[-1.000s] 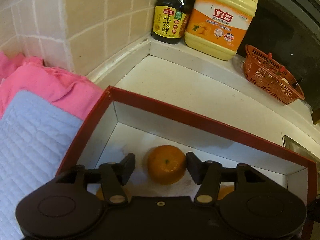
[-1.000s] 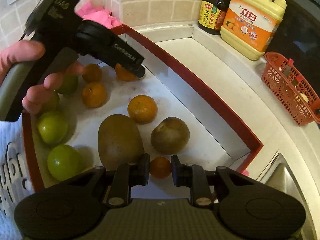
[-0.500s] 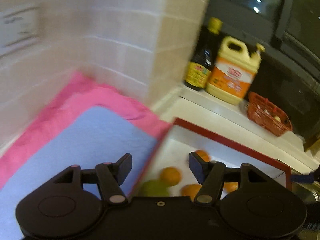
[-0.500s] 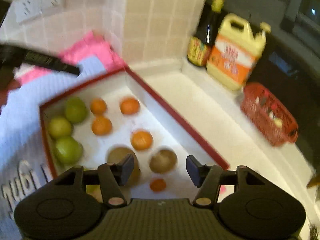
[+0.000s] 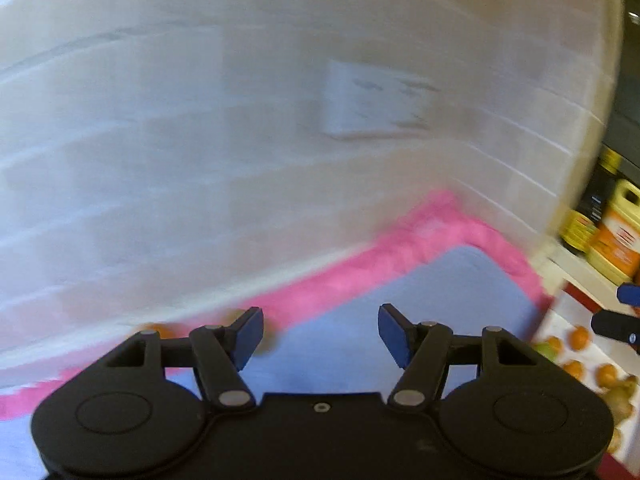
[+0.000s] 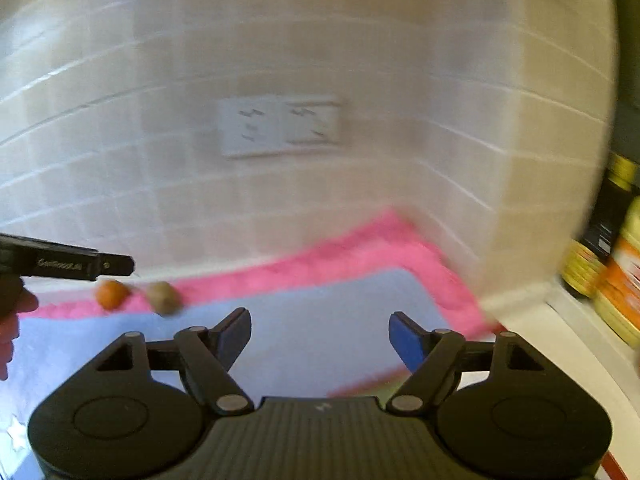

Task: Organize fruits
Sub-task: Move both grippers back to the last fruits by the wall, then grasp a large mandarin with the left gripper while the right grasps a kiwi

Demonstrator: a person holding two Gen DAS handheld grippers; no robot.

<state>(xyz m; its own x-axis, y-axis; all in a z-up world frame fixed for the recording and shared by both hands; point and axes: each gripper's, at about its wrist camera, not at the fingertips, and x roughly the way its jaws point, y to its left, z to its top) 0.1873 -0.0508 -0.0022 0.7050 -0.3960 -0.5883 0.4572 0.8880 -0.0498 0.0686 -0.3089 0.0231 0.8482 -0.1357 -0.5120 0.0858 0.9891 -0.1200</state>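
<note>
Pink towel [image 6: 360, 248], wall socket [image 6: 280, 126], yellow detergent jug [image 5: 616, 240].

One small orange fruit [image 6: 112, 294] and one brownish kiwi-like fruit [image 6: 163, 298] lie just beside each other at the mat's far left; several more fruits [image 5: 580, 360] sit in the white-floored box at right.

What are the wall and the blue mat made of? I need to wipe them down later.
Wall: probably glazed ceramic tile, pale squares with grout lines, though blurred. Blue mat: looks like soft matte fabric with a fuzzy pink border; blur hides any weave.
</note>
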